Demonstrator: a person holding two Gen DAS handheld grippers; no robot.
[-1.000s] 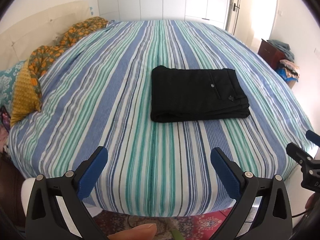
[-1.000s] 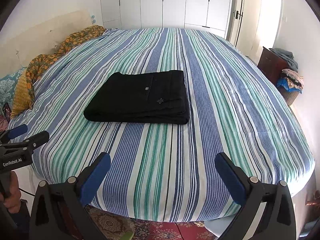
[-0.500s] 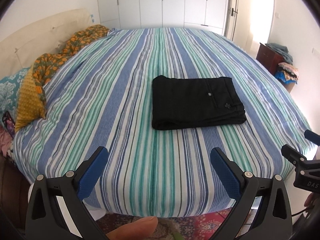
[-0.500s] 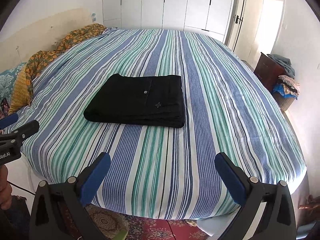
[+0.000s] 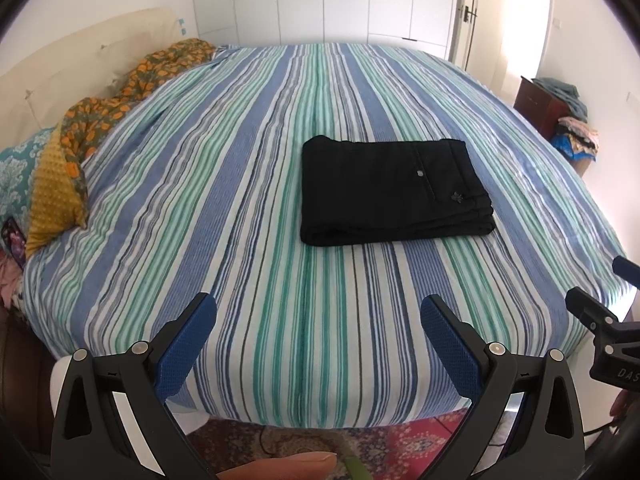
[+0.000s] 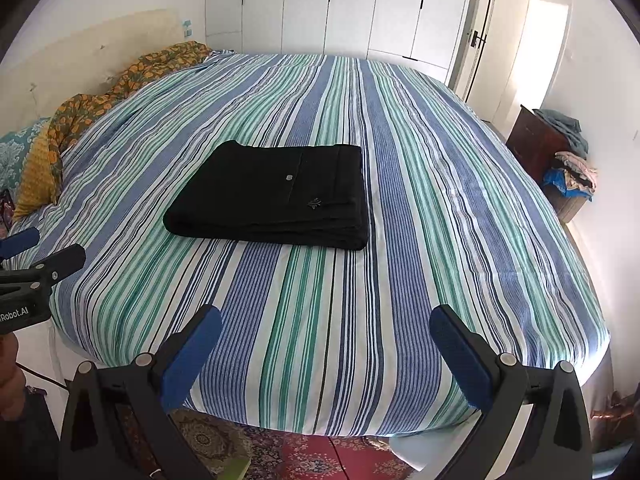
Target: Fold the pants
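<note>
Striped bed [image 5: 280,280] carries folded black pants [image 5: 388,188] and orange-patterned blanket [image 5: 120,104].

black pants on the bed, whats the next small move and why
Probably just keep both tools back and stop. The black pants already lie in a neat folded stack on the striped bed, with layered edges aligned. The left tool and right tool are open, empty and short of the pants.

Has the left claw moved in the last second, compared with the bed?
Yes. The left claw has pulled back from the striped bed: the bed's near edge and the rug now show more, and the folded black pants lie untouched.
</note>
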